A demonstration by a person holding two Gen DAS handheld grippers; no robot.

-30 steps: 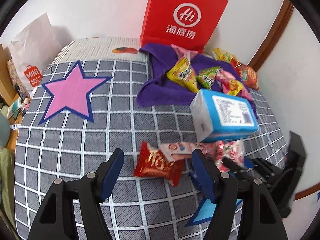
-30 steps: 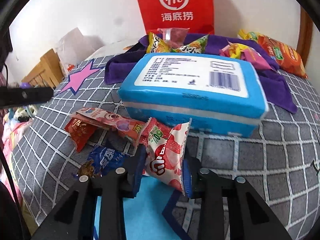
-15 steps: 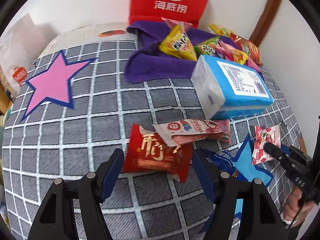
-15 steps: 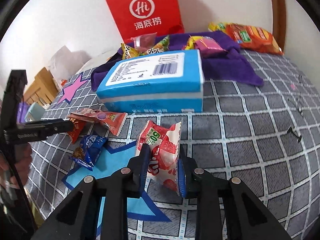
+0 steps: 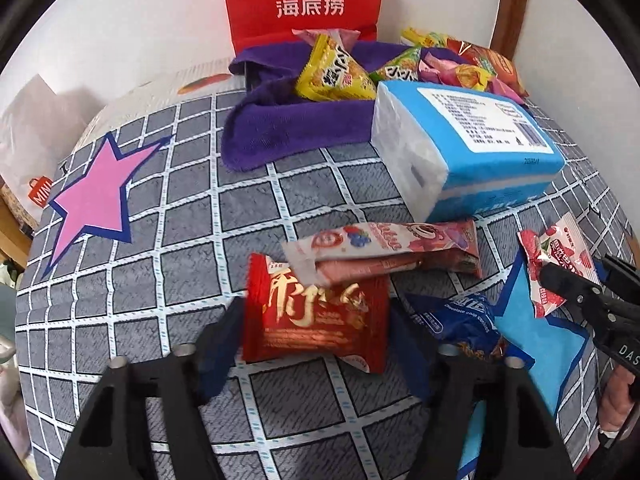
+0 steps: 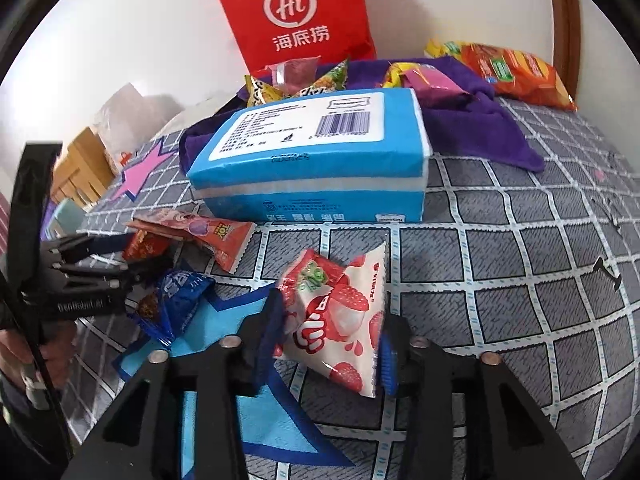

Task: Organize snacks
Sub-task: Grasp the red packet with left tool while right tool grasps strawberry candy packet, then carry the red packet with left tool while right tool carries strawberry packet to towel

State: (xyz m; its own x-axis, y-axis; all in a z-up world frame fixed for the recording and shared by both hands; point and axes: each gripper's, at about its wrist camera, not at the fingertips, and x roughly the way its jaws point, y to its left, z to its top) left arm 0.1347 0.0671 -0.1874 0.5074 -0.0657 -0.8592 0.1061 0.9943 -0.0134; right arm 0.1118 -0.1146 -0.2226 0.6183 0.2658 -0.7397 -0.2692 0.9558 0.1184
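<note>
A red snack packet (image 5: pixel 316 320) lies flat on the checked bedcover between the fingers of my left gripper (image 5: pixel 318 308). Its jaws are closing, and the pads sit just off the packet's edges. A strawberry snack packet (image 6: pixel 332 312) stands between the fingers of my right gripper (image 6: pixel 330 320). Those jaws are opening, with the pads still against the packet's sides. This packet rests at the edge of a blue star patch (image 6: pixel 272 412). A dark blue cookie packet (image 5: pixel 460 320) lies on that star. A long pink packet (image 5: pixel 384 240) overlaps the red one's top.
A blue tissue pack (image 5: pixel 468 148) sits behind the loose snacks. Behind it, a purple towel (image 5: pixel 280 128) holds several snack bags, with a red paper bag (image 5: pixel 304 0) against the wall. A pink star patch (image 5: pixel 92 200) lies far left. A hand (image 6: pixel 24 356) holds the left gripper.
My left gripper has sunk onto the red packet and its jaws have narrowed around it. The right gripper has shifted the strawberry packet to the blue star's edge, and its jaws have widened.
</note>
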